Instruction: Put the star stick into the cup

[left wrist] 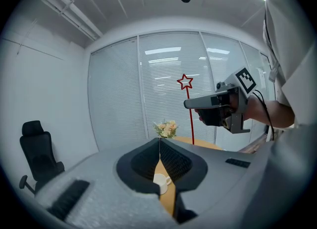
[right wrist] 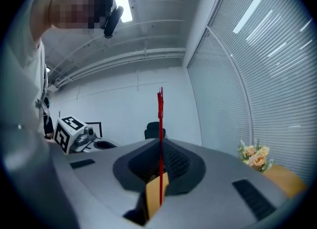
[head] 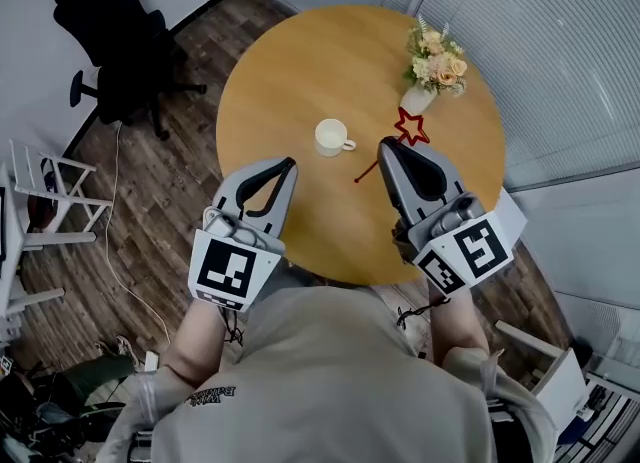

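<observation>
Star stick (right wrist: pixel 160 119) stands upright, right of centre in the head view, clamped between the closed jaws of the right gripper (head: pixel 384 148). Cup (head: pixel 331 136) sits just to its left on the round table (head: pixel 300 61). Left gripper (head: pixel 289 164) is closed and holds nothing. Recommended: centre the stick's lower tip over the cup's rim, then lower vertically.

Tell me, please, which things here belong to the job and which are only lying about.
For the job: star stick, clamped in the right gripper; white cup, standing on the table.

Just lying about: vase of flowers on the table; black office chair on the floor.
</observation>
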